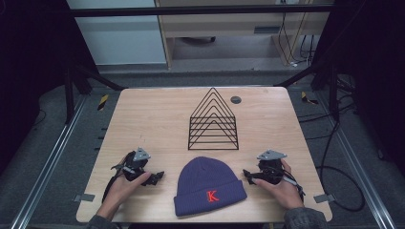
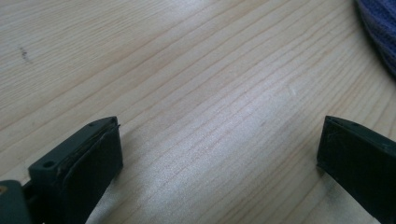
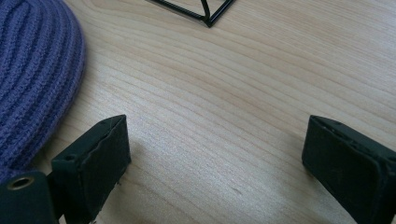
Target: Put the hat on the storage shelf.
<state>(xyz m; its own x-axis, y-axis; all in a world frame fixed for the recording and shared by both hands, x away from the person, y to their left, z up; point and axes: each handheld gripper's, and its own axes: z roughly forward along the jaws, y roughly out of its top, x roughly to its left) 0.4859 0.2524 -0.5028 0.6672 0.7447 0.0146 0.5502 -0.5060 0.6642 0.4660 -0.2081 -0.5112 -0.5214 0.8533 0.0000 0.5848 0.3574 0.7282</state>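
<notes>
A purple ribbed beanie [image 1: 209,187] is marked with a red K [image 1: 212,195]. A black wire rack [image 1: 213,120] is set at twelve o'clock on the pale wood-grained table [image 1: 143,119].

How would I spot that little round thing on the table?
Start at the black wire rack mid-table. Look just right of its peak, near the wooden table's far edge: the small dark grey disc lies flat there, the lone round object.

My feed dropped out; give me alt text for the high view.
A purple beanie with a red K lies at the table's near edge, between the open left gripper and right gripper. A black wire rack stands behind it.
</notes>
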